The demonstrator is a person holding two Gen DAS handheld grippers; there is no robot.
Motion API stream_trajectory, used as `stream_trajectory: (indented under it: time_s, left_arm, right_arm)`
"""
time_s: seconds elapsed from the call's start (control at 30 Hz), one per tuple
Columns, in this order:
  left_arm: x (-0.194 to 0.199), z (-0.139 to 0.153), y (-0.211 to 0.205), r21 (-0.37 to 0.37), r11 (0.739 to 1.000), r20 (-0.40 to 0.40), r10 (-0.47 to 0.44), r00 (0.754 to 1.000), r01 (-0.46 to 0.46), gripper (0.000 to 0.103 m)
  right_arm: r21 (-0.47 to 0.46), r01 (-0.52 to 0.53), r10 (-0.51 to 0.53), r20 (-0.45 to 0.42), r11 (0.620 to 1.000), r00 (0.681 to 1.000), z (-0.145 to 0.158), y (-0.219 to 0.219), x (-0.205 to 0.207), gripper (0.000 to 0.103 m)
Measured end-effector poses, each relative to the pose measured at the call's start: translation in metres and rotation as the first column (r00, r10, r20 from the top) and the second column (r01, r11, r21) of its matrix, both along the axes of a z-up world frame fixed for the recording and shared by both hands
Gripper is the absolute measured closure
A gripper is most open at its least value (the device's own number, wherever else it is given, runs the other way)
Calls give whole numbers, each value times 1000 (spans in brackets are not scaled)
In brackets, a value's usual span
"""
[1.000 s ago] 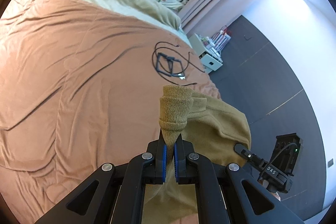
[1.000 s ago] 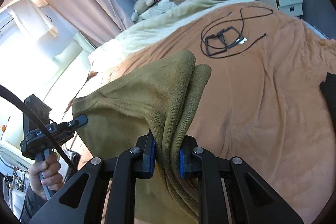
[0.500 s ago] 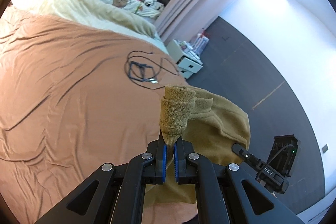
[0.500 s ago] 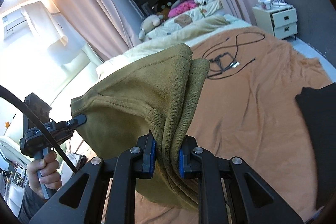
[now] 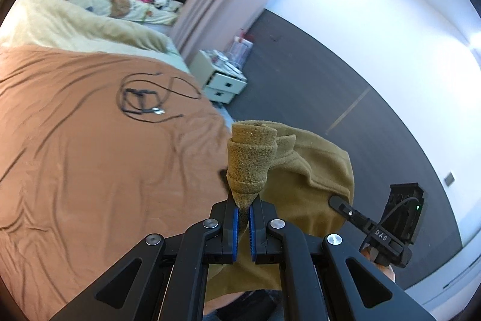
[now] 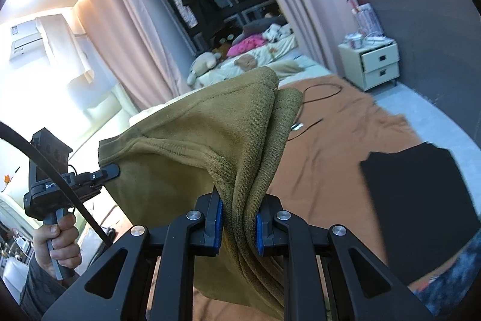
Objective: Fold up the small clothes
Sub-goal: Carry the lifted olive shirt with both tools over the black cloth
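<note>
Left wrist view shows my left gripper (image 5: 243, 214) clamped on a bunched corner of the olive garment (image 5: 312, 170), the blue pads nearly together with only thin cloth between them. From there the fabric runs off to the right toward my right gripper (image 5: 338, 200), whose tip pinches the opposite edge. In the right wrist view the right gripper (image 6: 239, 220) is closed on a thicker wad of several layers, and the garment (image 6: 186, 140) stretches leftward to the left gripper (image 6: 108, 170). So the garment hangs in the air between both grippers, its long axis along the line joining them, above the near edge of the bed's orange cover (image 5: 90, 170). The bed lies ahead and below; a black cloth (image 6: 415, 200) lies on it to the right, nearer the right gripper. I judge the next move is lowering it forward onto the cover, left of that cloth.
</note>
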State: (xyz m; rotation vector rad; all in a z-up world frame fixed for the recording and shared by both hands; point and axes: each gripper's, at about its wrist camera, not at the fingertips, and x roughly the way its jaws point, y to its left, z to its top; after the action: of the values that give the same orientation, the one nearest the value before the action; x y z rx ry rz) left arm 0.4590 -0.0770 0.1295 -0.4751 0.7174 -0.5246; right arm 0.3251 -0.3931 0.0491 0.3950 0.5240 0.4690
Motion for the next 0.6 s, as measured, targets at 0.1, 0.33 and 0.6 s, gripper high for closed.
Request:
stream_trajectory:
  time_s: [0.1, 0.33, 0.6]
  left_arm:
    - [-3, 6, -32, 6, 999, 10, -38, 999, 38, 98]
    - [-4, 8, -107, 12, 991, 23, -137, 990, 137, 98]
    - [-5, 9, -179, 23, 964, 25, -266, 964, 266, 98]
  right_arm:
    - [-8, 32, -32, 11, 999, 999, 3, -16, -18, 90]
    - [-23, 96, -95, 55, 995, 994, 7, -46, -61, 90]
    - [-34, 191, -188, 66, 981, 980, 3, -66, -94, 90]
